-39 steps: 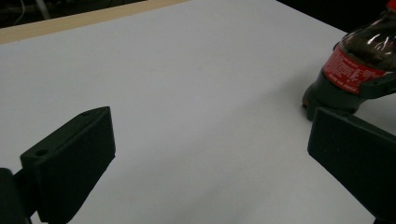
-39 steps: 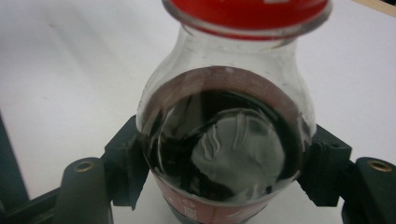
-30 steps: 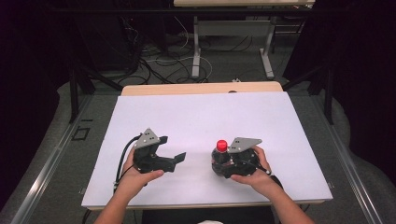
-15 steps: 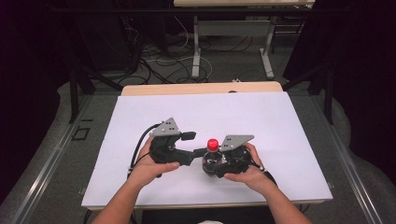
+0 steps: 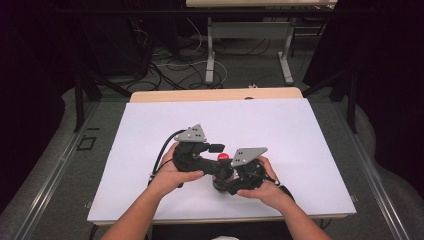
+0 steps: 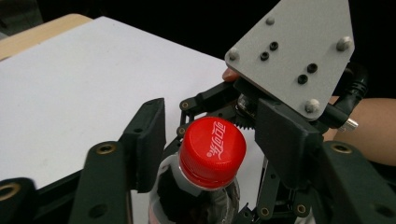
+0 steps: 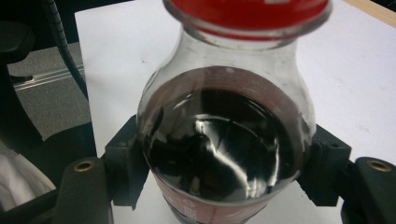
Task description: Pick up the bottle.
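Now right gripper (image 7: 219,186) pinching clear plastic bottle of dark cola (image 7: 219,140) between its jaws, holding it over white surface (image 5: 280,125). Left gripper (image 6: 210,154) jaws closing around round red screw cap (image 6: 213,150), not yet pressing it.

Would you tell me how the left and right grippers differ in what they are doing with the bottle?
The right gripper is shut on the bottle body; the left gripper has just been closing, its jaws flanking the red cap, not visibly pressing. The left sits higher at the cap, the right lower. Both meet at one bottle.
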`<state>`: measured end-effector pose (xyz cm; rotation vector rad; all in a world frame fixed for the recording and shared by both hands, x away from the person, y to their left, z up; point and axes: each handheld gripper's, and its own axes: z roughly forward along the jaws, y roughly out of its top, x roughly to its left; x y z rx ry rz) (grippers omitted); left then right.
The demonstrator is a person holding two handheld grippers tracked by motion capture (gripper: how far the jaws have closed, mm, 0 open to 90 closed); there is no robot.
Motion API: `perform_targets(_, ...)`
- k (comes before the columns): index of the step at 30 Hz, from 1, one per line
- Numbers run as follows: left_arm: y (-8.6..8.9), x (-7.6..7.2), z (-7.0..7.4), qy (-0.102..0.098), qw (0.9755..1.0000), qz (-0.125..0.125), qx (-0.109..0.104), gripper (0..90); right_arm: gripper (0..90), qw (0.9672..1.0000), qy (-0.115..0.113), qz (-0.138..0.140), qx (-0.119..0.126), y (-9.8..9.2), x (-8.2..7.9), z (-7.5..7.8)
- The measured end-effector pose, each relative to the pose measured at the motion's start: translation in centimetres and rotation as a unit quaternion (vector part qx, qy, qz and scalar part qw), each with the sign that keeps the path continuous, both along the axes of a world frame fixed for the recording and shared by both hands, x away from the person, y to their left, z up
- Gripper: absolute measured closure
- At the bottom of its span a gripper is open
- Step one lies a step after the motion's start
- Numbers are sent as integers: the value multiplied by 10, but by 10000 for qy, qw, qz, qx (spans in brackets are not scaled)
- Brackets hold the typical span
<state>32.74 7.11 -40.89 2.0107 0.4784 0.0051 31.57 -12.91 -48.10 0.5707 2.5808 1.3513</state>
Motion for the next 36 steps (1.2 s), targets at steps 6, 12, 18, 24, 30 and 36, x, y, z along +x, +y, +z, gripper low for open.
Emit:
perform_targets(6, -1, 0, -2, -40, 9999, 27, 119, 557, 296, 10000, -11, 9, 79, 1, -1, 0)
perform_targets(12, -4, -3, -2, -138, 9996, 86, 230, 608, 296, 10000, 74, -3, 35, 2, 0, -2)
perform_targets(18, -6, -7, 0, -178, 9989, 358, 255, 613, 298, 9997, -22, -205, 109, 1, -1, -2)
perform_targets(24, -7, -8, 2, -210, 9978, 565, 265, 615, 299, 9989, -187, -405, 154, 1, -3, -3)
perform_targets(30, -10, -12, 4, -274, 9952, 923, 199, 617, 300, 9962, -315, -773, 260, 2, -8, -1)
perform_targets(36, -14, -12, 5, -255, 9922, 1199, 210, 617, 302, 9928, -495, -1072, 191, 3, -10, -1)
